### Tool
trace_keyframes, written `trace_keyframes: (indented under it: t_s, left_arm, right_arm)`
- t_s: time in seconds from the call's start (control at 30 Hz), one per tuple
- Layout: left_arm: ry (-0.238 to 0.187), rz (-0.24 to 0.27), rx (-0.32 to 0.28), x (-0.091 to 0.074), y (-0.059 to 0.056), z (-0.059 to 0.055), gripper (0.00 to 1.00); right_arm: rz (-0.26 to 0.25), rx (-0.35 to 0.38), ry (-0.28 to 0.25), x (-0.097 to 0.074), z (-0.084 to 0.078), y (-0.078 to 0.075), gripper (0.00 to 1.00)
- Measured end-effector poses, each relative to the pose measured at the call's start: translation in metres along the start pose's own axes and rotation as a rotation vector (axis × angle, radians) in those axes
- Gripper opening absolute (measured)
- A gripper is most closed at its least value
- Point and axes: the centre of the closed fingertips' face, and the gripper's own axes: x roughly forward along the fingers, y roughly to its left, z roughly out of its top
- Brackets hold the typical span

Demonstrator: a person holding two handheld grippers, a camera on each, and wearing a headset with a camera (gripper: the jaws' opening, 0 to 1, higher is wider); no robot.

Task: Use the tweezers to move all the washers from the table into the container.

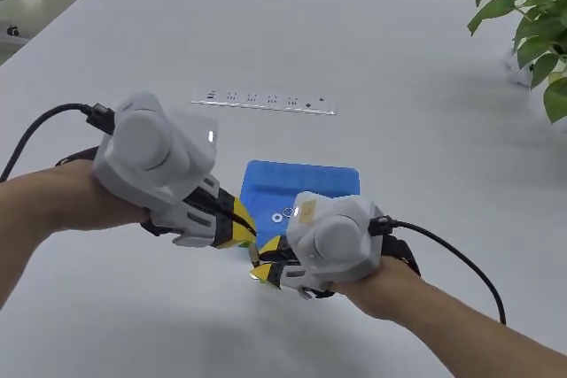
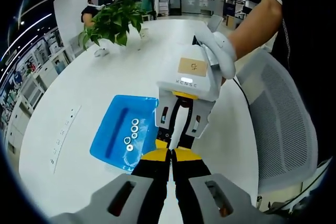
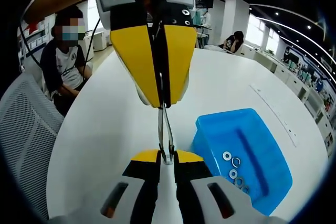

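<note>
Tweezers span the gap between the two tools, which point at each other nose to nose over the white table. Left tool: yellow jaws pressed narrow, clamped on one end of the tweezers; in the right gripper view it comes down from the top with the thin metal prongs running out of its closed tips. Right tool: jaws also narrow, pinching the other end of the tweezers. In the head view the left tool sits on the left and the right tool lower, to its right, both at the near edge of the blue container.

Washers: several small silver rings lie in a loose line on the container floor, also seen in the left gripper view and faintly from the head. Tweezers are beside the container, not over it.

Power strip lies flat beyond the container. Potted plant at the far right table edge. Mesh chair behind the right hand.
</note>
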Motion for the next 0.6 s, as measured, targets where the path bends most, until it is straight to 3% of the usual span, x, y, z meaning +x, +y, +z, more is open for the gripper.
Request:
trace_keyframes:
  t_s: [0.6]
  left_arm:
    - [0.004,0.001,-0.013,0.0006,0.0006,-0.0063,0.05]
  right_arm:
    - [0.017,0.002,0.001,0.0062,-0.0005,0.0010,0.11]
